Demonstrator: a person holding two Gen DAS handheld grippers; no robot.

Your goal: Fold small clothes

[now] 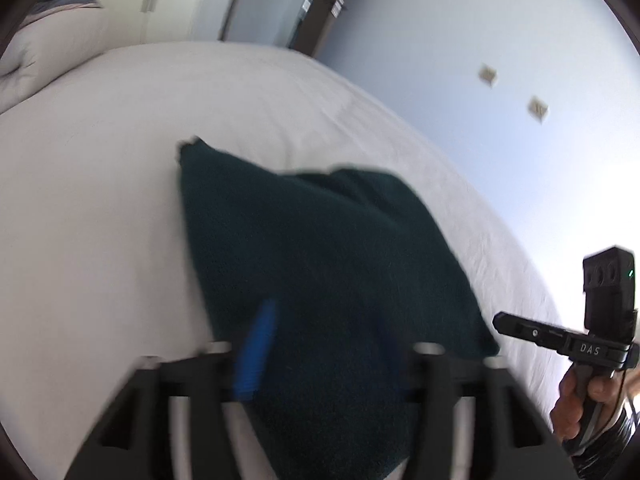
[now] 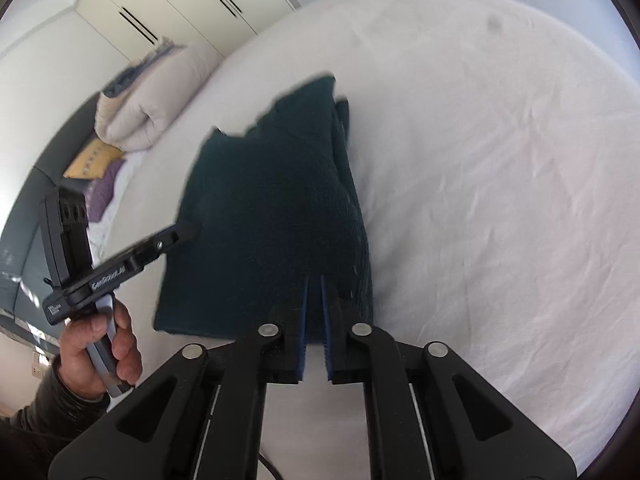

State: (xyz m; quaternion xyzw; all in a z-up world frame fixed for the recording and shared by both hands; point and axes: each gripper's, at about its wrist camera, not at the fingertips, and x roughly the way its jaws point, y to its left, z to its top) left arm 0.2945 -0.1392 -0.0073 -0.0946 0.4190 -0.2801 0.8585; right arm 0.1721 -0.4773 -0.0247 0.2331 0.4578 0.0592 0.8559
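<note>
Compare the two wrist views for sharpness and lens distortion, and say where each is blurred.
Left wrist view: motion blur smears the left tongs and the dark green cloth; the bed bulges from fisheye distortion. Right wrist view: the right tongs look sharp, the cloth's far edge is smeared, and the left tongs are slightly soft.

**Dark teal on white**

The folded cloth (image 2: 276, 208) is a deep, plain teal-green, without any pattern, on a plain white bed sheet (image 2: 480, 160). Both grippers are black, the right gripper (image 2: 315, 312) with bright blue pads (image 2: 326, 320). At the bed's far left corner lie a beige duvet (image 2: 160, 100), a mustard-yellow pillow (image 2: 94, 158) with dark marks and a purple pillow (image 2: 102, 192); the wardrobe doors (image 2: 160, 4) are cream
</note>
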